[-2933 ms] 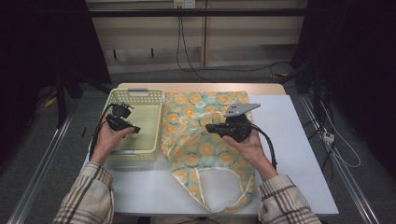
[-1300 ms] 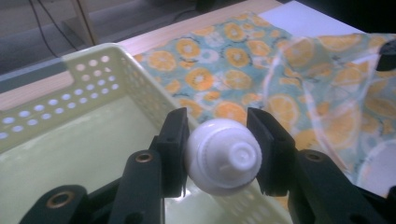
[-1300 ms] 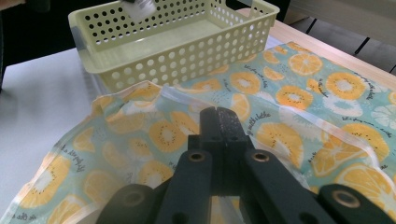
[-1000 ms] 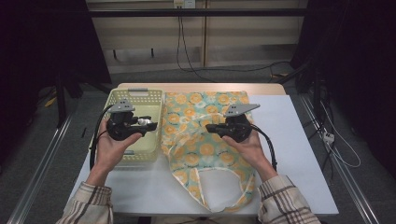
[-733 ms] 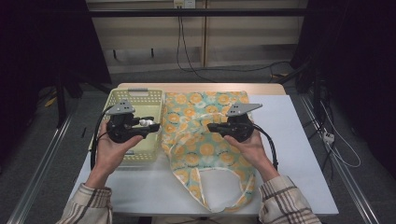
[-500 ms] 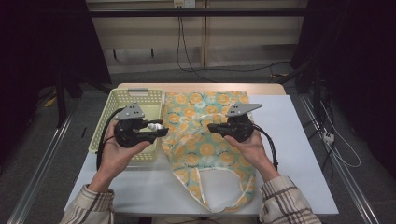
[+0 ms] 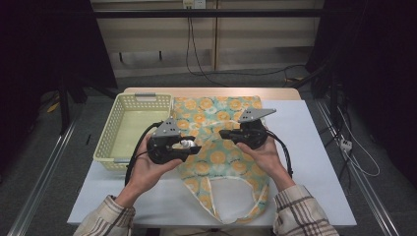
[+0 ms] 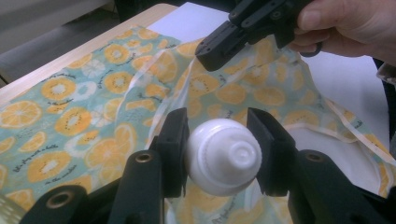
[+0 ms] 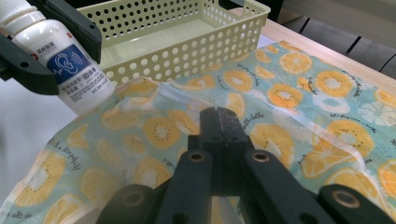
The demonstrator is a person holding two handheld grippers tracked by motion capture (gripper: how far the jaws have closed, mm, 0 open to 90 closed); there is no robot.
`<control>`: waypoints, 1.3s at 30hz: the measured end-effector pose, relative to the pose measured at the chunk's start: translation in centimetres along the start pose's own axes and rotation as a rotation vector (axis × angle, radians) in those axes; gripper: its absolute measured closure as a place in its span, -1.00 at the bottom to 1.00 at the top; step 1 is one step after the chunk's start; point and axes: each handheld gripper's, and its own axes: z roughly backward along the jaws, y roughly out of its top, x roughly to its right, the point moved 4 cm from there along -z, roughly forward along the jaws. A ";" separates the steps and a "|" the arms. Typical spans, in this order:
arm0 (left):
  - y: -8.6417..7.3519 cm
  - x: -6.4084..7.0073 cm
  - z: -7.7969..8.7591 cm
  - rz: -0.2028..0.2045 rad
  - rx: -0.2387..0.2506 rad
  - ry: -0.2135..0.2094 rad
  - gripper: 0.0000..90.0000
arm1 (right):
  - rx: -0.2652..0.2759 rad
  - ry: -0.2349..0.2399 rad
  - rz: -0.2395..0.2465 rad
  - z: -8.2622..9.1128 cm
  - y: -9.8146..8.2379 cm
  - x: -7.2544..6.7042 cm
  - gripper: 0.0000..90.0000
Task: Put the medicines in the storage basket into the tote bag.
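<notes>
A fabric bag point(image 7: 221, 110) printed with orange slices lies flat on the white table, its handles toward me. My left gripper point(image 7: 189, 143) is shut on a white bottle point(image 7: 185, 144) and holds it just above the bag's left edge. In the left gripper view the bottle point(image 8: 224, 156) sits cap-first between the jaws. My right gripper point(image 7: 223, 133) is shut on the bag's upper layer, pinching a lifted fold point(image 9: 187, 100). In the right gripper view the bottle point(image 9: 65, 60) has a blue label and hangs at the upper left.
A pale yellow perforated basket point(image 7: 110, 130) stands on the table left of the bag; its wall point(image 9: 187, 51) is close behind the bottle. White tabletop point(image 7: 314, 147) lies right of the bag. Cables trail from both grippers toward me.
My left gripper has come up out of the basket with the white bottle and moved right to the bag's edge. The right gripper has stayed on the bag.
</notes>
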 end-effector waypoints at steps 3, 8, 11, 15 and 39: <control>0.2 0.7 -0.6 -0.014 -0.012 -0.014 0.33 | 0.002 0.001 0.003 0.0 0.1 -0.1 1.00; 0.5 1.7 -2.2 -0.039 -0.043 -0.034 0.33 | 0.004 -0.004 -0.002 0.1 0.1 0.0 1.00; 0.5 2.1 -3.5 -0.052 -0.064 -0.035 0.33 | 0.007 -0.006 -0.005 0.2 0.1 0.1 1.00; 0.7 2.4 -5.1 -0.048 -0.082 -0.047 0.33 | 0.008 -0.006 -0.004 0.2 0.2 0.0 1.00; -1.7 0.6 -11.7 -0.007 -0.205 -0.011 0.33 | 0.029 -0.010 -0.009 0.9 0.4 0.1 1.00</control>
